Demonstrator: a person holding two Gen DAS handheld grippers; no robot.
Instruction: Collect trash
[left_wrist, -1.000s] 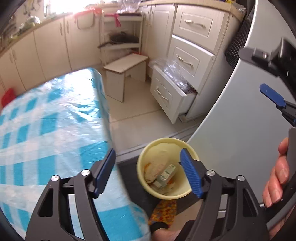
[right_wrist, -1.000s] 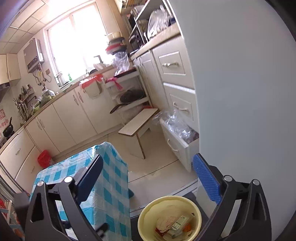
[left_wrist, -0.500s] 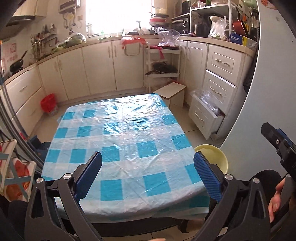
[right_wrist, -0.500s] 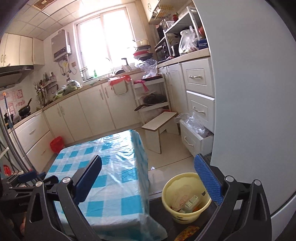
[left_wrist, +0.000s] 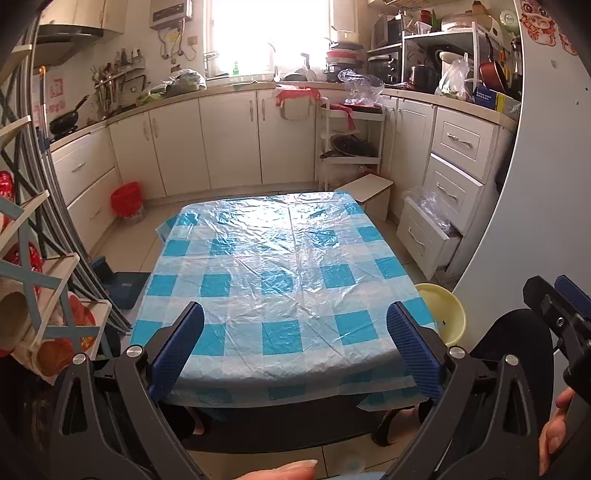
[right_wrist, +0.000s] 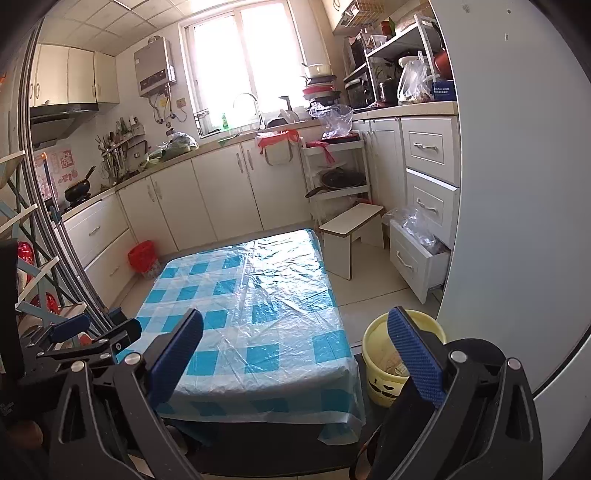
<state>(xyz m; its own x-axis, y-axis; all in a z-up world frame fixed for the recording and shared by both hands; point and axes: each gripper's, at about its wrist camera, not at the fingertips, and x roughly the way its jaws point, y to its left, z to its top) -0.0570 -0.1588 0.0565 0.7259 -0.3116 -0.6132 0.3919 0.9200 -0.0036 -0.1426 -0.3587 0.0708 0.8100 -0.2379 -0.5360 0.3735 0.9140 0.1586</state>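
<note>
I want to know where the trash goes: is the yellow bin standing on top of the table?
No. The yellow bin stands on the floor beside the table, below the edge of its blue checked cover.

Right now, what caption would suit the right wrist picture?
Open right hand-held gripper hovers over a blue checked table, a yellow bin with trash beside it.

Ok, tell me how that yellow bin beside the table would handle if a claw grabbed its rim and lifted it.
The yellow bin looks like thin plastic, so its rim would probably flex under a pinch. It seems only partly filled with scraps, so it is likely light. Gripped on one side, it would probably tilt and could spill.
</note>
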